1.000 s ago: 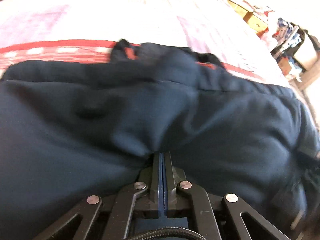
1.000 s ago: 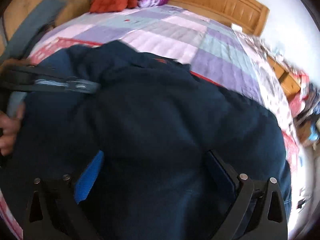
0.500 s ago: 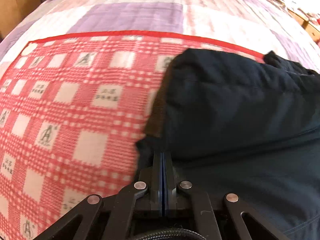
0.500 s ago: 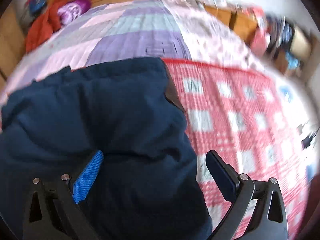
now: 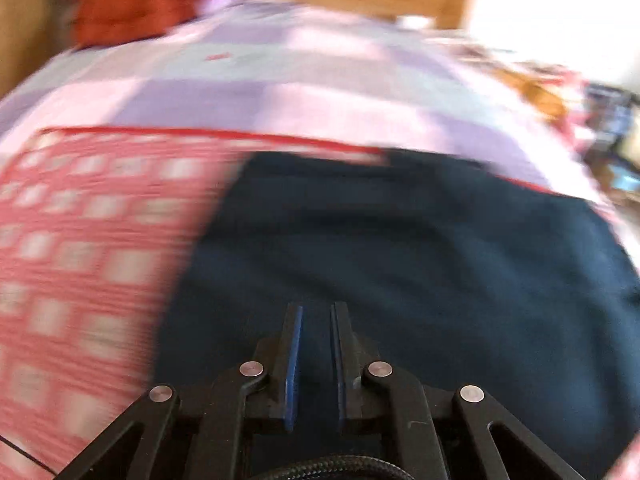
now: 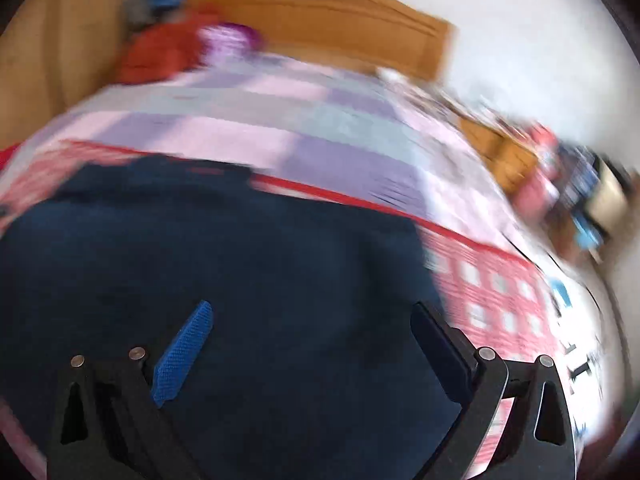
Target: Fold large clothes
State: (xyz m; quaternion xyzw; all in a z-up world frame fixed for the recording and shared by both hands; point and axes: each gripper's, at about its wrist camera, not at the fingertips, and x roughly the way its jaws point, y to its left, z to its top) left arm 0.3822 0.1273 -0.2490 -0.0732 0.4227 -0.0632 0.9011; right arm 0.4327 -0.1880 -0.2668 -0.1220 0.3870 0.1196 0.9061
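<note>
A dark navy garment (image 5: 400, 248) lies folded into a thick, broad block on a bed (image 5: 304, 92), resting on a red-and-white checked blanket (image 5: 80, 248) that covers the near part of the bed. Beyond the blanket's red border stretches a quilt of lilac, pink and pale grey squares. Both views are blurred by motion. In the left wrist view, the left hand-held gripper (image 5: 316, 312) sits over the near edge of the garment; its blue-lined jaws are opening, with a narrow gap between them and no cloth caught in that gap. The garment's left edge runs up the middle of this view, with checked blanket showing to its left. In the right wrist view, the right hand-held gripper (image 6: 312, 320) has its jaws spread wide above the garment (image 6: 224, 264), one blue textured pad (image 6: 184, 352) on the left and a dark finger on the right, holding nothing. Here the garment's right edge meets the checked blanket (image 6: 492, 288) near the bed's right edge. At the far end of the bed stands a wooden headboard (image 6: 340, 12), and in the far left corner lie an orange-red cloth (image 6: 160, 52) and a purple-and-white bundle (image 6: 228, 40). Beside the bed's right edge, a cluttered pile of colourful items (image 6: 576, 184) is too blurred to make out.
</note>
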